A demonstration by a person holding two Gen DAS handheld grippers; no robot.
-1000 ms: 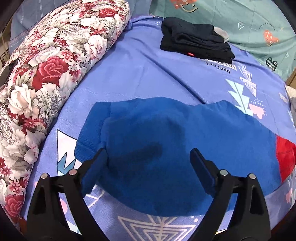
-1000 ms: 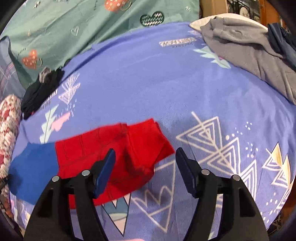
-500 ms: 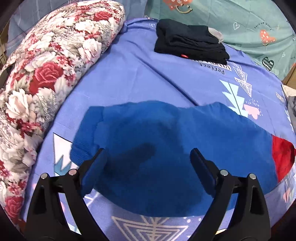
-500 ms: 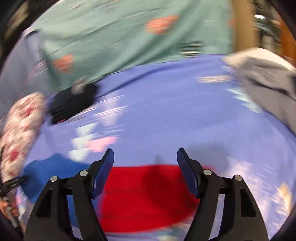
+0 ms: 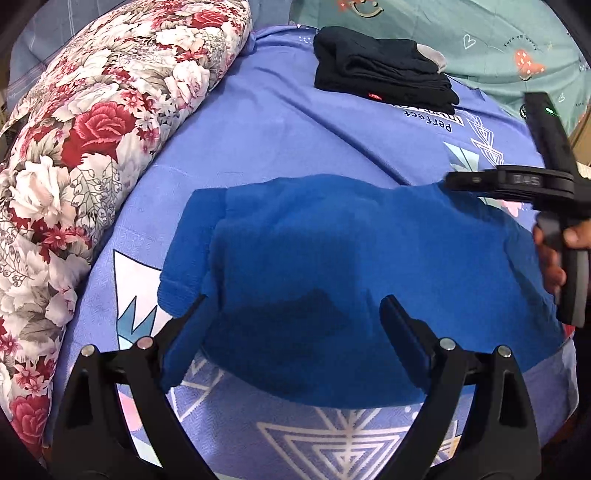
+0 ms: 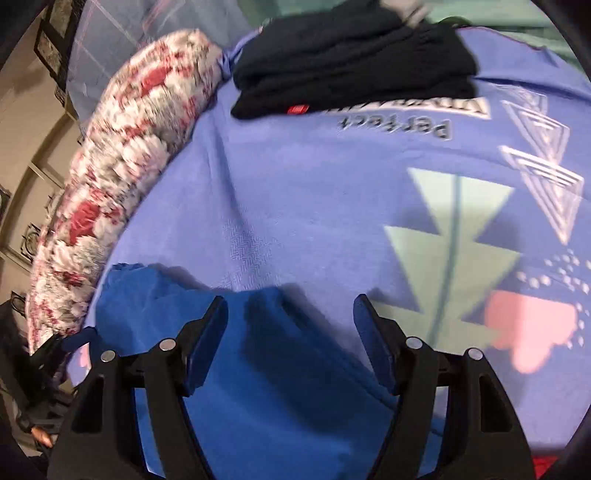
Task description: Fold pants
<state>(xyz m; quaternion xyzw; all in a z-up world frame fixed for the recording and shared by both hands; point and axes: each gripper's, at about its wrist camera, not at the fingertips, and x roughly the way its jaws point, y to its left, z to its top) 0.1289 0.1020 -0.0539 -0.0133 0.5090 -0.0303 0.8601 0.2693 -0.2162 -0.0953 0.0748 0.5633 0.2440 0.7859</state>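
Note:
The blue pants lie flat on the purple bedsheet, their cuff end at the left. A sliver of their red part shows in the right wrist view. My left gripper is open and empty, hovering over the near edge of the blue fabric. My right gripper is open and empty above the far edge of the blue pants. The right gripper's body and the hand holding it show at the right of the left wrist view.
A floral pillow runs along the left side of the bed. A folded black garment lies at the far end; it also shows in the right wrist view. A teal sheet lies beyond it.
My right gripper has swung left from the red end of the pants to the far edge of the blue part and now shows in the left wrist view. The left gripper barely moved.

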